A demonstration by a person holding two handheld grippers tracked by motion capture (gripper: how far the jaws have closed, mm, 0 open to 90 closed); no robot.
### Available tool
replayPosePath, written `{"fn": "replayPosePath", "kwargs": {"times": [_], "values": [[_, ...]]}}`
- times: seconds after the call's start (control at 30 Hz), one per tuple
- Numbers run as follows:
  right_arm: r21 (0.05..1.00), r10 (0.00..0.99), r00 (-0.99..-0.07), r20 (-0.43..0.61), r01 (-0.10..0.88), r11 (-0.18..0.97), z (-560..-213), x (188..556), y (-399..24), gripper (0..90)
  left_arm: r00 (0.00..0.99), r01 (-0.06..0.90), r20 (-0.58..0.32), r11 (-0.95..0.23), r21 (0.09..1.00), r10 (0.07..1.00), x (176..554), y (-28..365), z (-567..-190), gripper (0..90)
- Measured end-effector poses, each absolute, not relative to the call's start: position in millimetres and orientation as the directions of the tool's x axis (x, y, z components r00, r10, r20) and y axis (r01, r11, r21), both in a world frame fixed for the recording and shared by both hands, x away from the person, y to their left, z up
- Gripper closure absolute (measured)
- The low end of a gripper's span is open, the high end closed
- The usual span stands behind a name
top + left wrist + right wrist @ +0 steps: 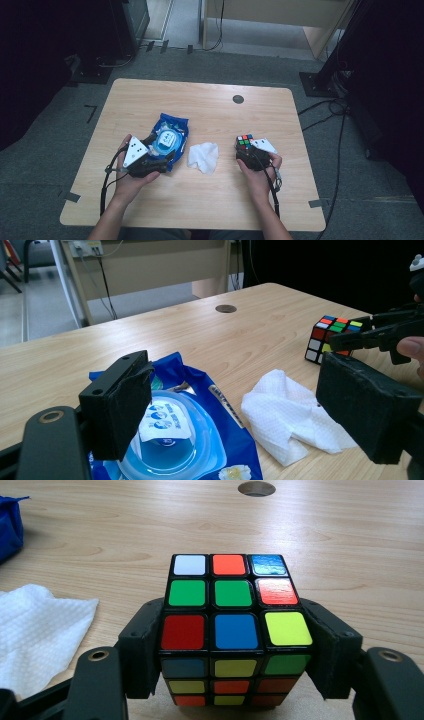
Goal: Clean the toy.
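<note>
On the desk (200, 200), a puzzle cube (244, 142) is seen at about four o'clock from the desk's middle, resting on the wood. The right hand-held gripper (246, 154) is set around the cube: in the right gripper view the cube (234, 630) stands between the two black jaws, whose pads lie against its left and right faces, so the cube is gripped. A crumpled white tissue (203, 157) lies just beside the cube at its nine o'clock, apart from it. Further toward nine o'clock a blue wipes pack (170, 140) with a clear plastic lid is found, partly covered by the left hand-held gripper (156, 161). In the left gripper view the jaws are spread wide with nothing clamped between them; the wipes pack (200, 390) lies beneath the left jaw and the tissue (285, 415) beside the right one. A round dark hole (238, 99) is seen in the desk at twelve o'clock from the cube.
</note>
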State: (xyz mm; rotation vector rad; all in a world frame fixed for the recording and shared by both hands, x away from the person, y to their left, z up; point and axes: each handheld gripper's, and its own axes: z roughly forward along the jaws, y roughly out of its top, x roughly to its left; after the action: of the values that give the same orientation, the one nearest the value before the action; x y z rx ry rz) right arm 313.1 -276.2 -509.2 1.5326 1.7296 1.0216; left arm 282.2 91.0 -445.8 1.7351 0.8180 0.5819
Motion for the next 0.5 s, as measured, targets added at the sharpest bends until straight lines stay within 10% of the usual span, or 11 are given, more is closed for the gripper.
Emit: {"fn": "replayPosePath", "kwargs": {"times": [0.5], "values": [[0.871, 0.984, -0.174, 0.048, 0.489, 0.044, -492.3, 302.4, -280.0, 23.7, 0.638, 0.243, -0.033, -0.161, 0.956, 0.77, 279.6, 96.0, -438.9, 14.6]]}}
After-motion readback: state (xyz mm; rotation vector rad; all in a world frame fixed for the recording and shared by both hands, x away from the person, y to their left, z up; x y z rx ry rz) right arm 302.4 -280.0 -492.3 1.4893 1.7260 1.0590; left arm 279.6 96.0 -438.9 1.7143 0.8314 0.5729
